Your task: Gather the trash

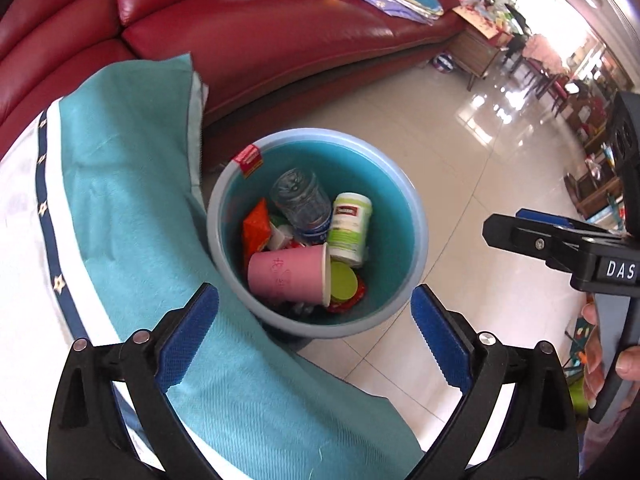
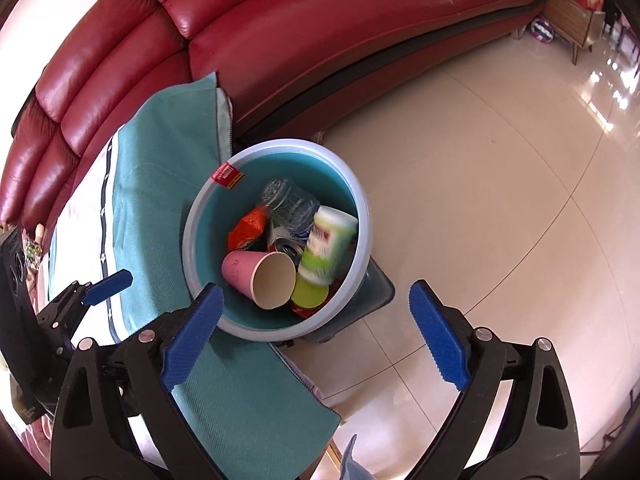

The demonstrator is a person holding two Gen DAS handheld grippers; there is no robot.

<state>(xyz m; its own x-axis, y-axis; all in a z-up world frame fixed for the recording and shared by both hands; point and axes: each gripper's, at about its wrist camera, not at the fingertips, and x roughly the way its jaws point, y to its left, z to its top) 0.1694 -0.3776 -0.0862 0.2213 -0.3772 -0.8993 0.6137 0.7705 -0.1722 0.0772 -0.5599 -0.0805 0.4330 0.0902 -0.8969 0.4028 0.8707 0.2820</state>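
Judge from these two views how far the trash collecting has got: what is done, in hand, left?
Done: the pink cup, clear bottle, white-and-green tub and wrappers lie inside the bin. In hand: nothing; the left gripper and right gripper hang open above it. Left: no loose trash shows on the teal cloth or floor.

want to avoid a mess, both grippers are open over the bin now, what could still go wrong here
The red wrapper sits on the bin's rim, not inside, so a nudge could drop it on the floor. The teal cloth lies right against the bin, so the left gripper could snag it when pulling back. The pink cup and white bottle lie loosely on top, so more trash may spill out.
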